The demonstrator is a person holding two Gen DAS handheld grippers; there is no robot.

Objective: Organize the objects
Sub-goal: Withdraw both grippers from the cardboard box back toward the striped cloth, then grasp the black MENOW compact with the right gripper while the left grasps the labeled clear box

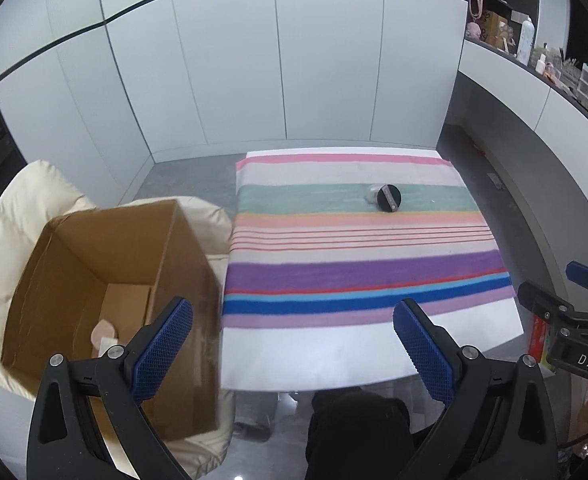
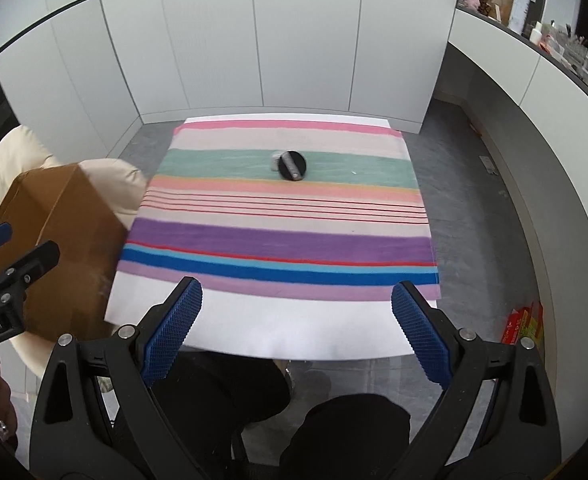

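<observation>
A small clear jar with a round black lid (image 1: 388, 197) (image 2: 291, 165) lies on its side on the green stripe of the striped cloth (image 1: 354, 264) (image 2: 277, 236), toward the far side of the white table (image 1: 334, 356) (image 2: 294, 332). An open cardboard box (image 1: 105, 296) (image 2: 65, 236) stands left of the table on a cream cushion; pale items lie at its bottom. My left gripper (image 1: 291, 320) is open above the table's near edge, between box and cloth. My right gripper (image 2: 296, 300) is open over the near edge, empty. Both are well short of the jar.
A cream padded chair or cushion (image 1: 9, 224) (image 2: 9, 152) holds the box. White wall panels stand behind the table. A cluttered shelf (image 1: 534, 48) (image 2: 554, 36) runs along the right. Red packages (image 2: 526, 324) lie on the grey floor at right. A person's dark-clad knees (image 2: 334, 420) are below the table edge.
</observation>
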